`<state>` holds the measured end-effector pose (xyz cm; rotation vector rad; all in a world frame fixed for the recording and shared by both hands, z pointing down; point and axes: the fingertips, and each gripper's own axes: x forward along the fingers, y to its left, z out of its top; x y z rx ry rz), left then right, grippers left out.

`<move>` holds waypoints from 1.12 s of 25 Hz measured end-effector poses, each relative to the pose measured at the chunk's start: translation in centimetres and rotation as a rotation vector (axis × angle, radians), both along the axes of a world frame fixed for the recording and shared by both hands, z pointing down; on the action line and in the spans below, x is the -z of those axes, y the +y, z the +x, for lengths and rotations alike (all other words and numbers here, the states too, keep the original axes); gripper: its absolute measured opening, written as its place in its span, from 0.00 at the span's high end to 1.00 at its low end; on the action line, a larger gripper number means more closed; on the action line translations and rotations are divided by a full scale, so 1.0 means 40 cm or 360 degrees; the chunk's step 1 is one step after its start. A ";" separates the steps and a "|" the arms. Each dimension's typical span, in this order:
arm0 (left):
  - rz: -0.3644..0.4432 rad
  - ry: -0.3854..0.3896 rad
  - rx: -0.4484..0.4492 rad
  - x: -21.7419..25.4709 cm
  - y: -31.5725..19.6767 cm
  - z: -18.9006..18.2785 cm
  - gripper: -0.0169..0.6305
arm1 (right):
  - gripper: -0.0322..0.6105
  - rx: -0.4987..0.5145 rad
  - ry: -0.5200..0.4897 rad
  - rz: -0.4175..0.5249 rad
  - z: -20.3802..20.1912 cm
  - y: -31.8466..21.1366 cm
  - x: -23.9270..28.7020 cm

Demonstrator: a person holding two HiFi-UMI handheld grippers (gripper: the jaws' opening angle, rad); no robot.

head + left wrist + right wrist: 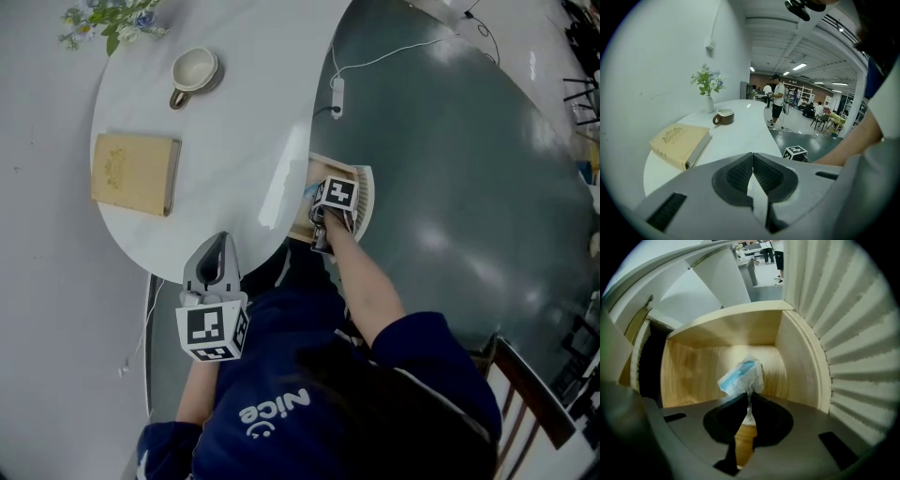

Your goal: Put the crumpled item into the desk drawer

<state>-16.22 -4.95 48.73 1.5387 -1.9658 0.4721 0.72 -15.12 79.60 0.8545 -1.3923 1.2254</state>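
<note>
Wooden drawer [722, 331] stands open beside the white bench [253, 122]. The right gripper [749, 398] points down into it, clamped on the crumpled item [740, 375], a white-and-blue wad held between the drawer's walls. Over the bench edge, the left gripper [753, 164] has its jaws together on nothing.

A tan book [136, 172] and a mug [194, 73] sit on the white bench [253, 112], while the right gripper [319, 211] points down into the open drawer [363, 199].
</note>
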 end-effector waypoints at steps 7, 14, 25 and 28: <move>-0.0086 0.0024 0.0014 -0.030 0.008 0.000 0.97 | 0.89 -0.0031 0.0033 -0.0065 -0.012 0.010 -0.029; -0.0066 -0.0033 0.0003 -0.014 -0.002 -0.010 0.97 | 0.85 -0.0115 -0.0001 -0.0125 -0.015 0.016 -0.040; 0.0018 -0.0018 -0.0048 0.003 -0.025 -0.003 0.97 | 0.72 -0.0161 -0.0043 -0.0087 0.000 0.004 0.010; 0.0057 -0.0007 -0.0073 0.011 -0.036 -0.002 0.97 | 0.72 -0.0161 -0.0070 -0.0041 -0.002 -0.006 0.038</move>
